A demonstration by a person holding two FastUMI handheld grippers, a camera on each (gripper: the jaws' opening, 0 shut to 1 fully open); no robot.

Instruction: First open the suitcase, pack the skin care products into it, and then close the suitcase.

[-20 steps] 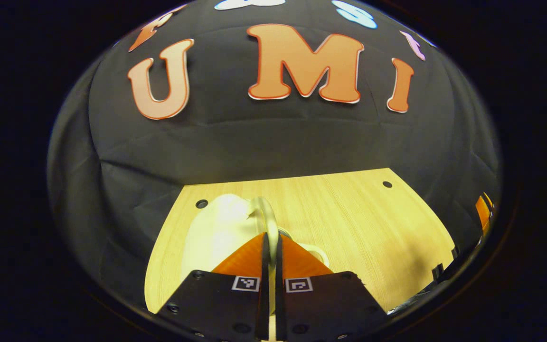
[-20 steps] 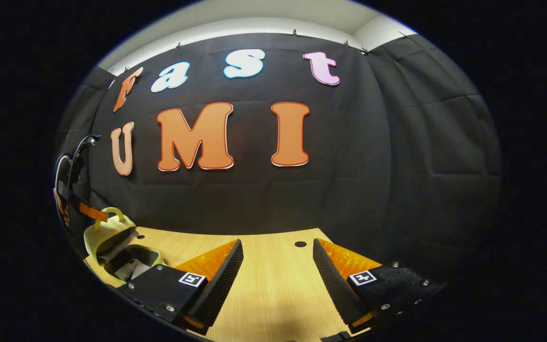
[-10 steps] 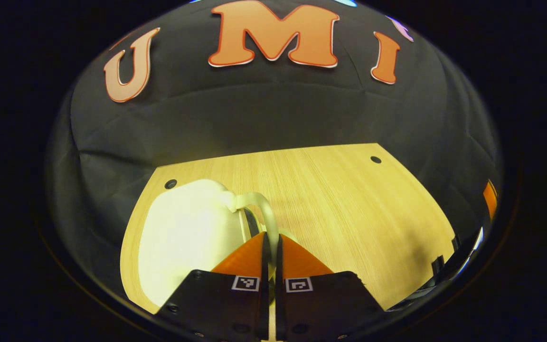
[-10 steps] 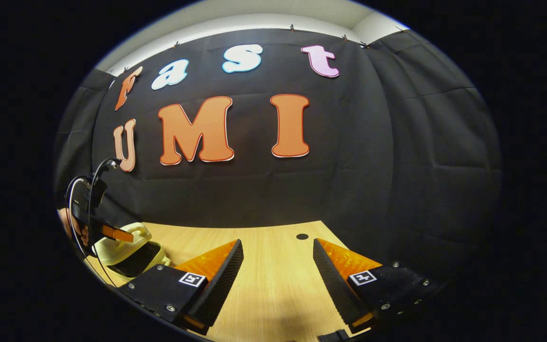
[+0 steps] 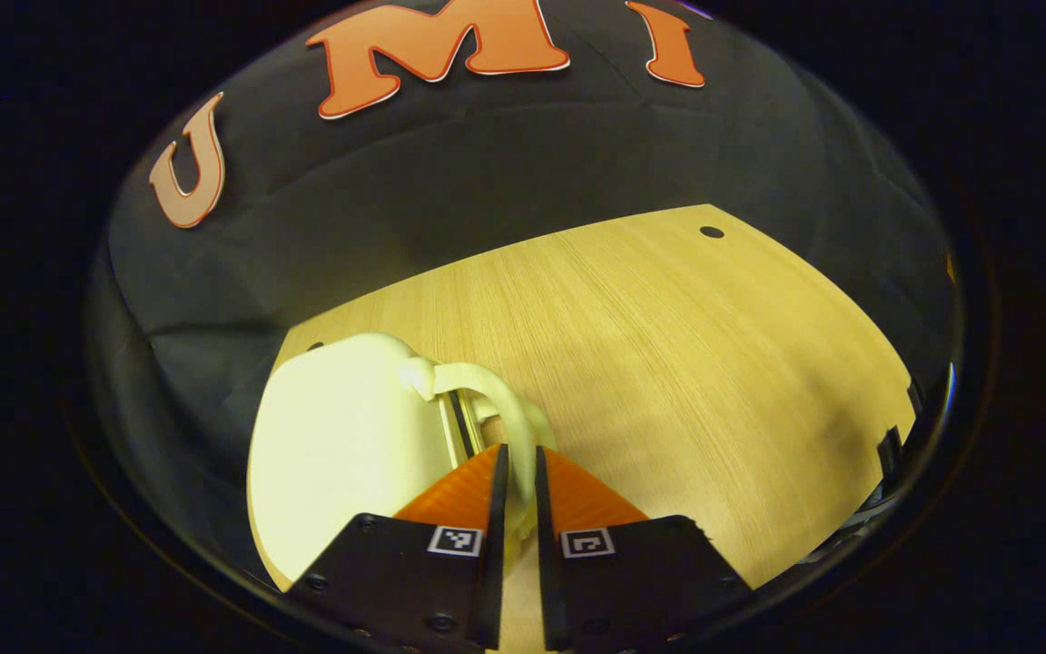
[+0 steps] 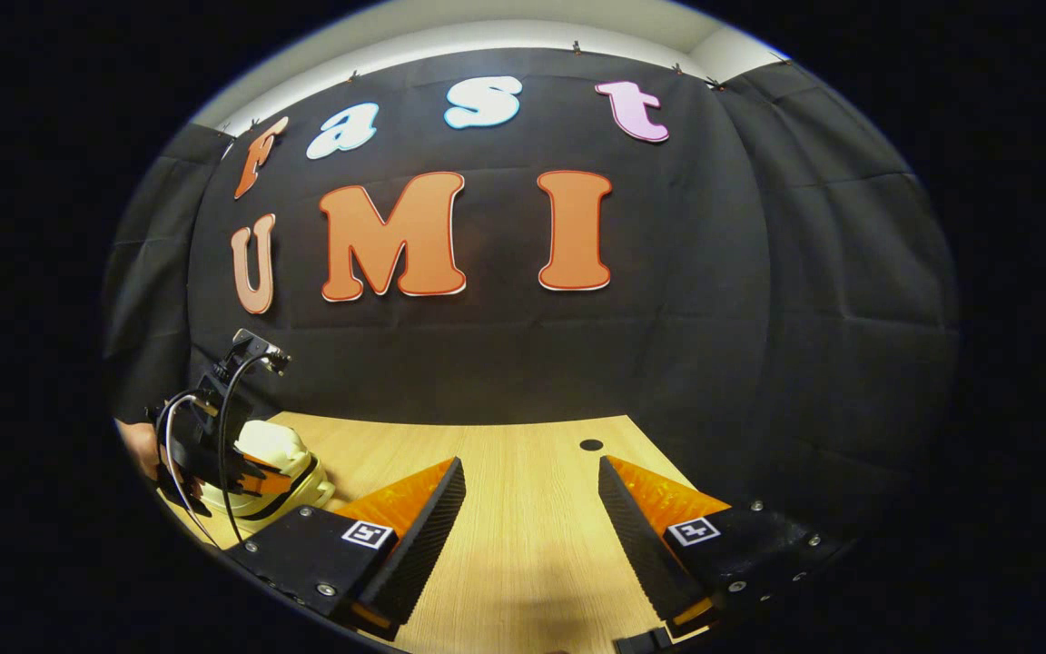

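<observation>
The pale yellow suitcase (image 5: 341, 436) lies on the wooden table (image 5: 668, 363), near the table's back left corner in the left gripper view. Its near edge is cut off behind the left gripper's own body, so how far the case reaches toward the camera cannot be made out. A dark seam runs beside the handle (image 5: 496, 409), but whether the lid sits fully down is hard to judge from here. In the right gripper view the suitcase (image 6: 291, 468) is small and low at the table's left side, half covered by the left gripper (image 6: 214, 454) and its looping cables; a dark band shows between its two halves, too small to read clearly. Whatever is inside the case is hidden. A bit of the hand behind that gripper peeks out at the far left, mostly cut off.

The left gripper (image 5: 516, 463) has its fingers drawn close together on either side of the suitcase's arched handle — the handle's lower end drops into the narrow slot between them, and both inner faces appear to press on it, though the contact itself is tucked out of sight between the fingers.

The right gripper (image 6: 530, 477) hangs over the bare table (image 6: 523, 545), well apart from the suitcase and to its right — fingers spread wide, nothing between them, touching nothing.
</observation>
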